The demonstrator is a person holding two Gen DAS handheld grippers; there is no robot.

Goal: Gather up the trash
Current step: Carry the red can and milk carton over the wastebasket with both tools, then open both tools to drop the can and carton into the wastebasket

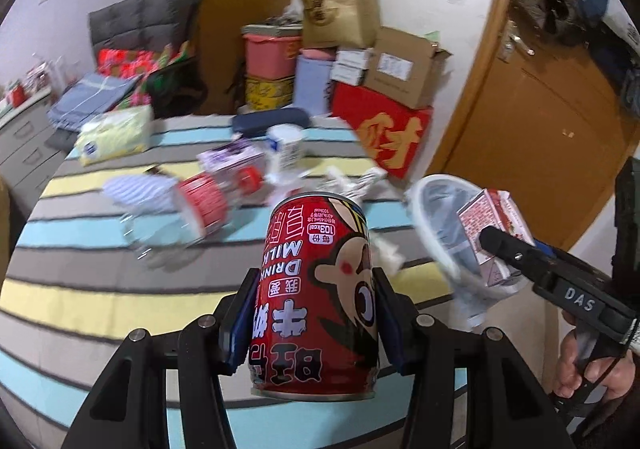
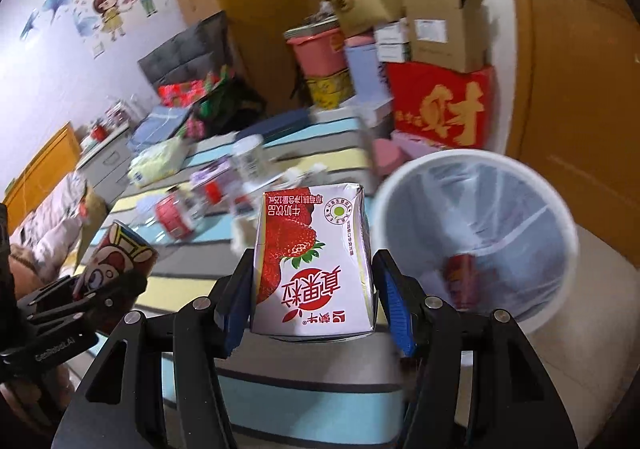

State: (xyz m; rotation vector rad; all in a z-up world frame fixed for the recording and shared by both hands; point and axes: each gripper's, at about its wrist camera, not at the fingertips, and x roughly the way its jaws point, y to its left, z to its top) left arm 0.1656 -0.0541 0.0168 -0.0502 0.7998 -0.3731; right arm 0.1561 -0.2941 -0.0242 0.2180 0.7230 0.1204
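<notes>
My left gripper is shut on a red milk drink can, held upside down above the striped bed. My right gripper is shut on a white strawberry milk carton, also upside down, just left of a white trash bin lined with a clear bag. A red can lies inside the bin. In the left wrist view the carton and right gripper are in front of the bin. The left gripper with its can shows at left in the right wrist view.
More litter lies on the bed: a clear bottle with a red label, a purple box, a white cup, crumpled paper, a yellow tissue pack. Stacked boxes and a wooden door stand behind.
</notes>
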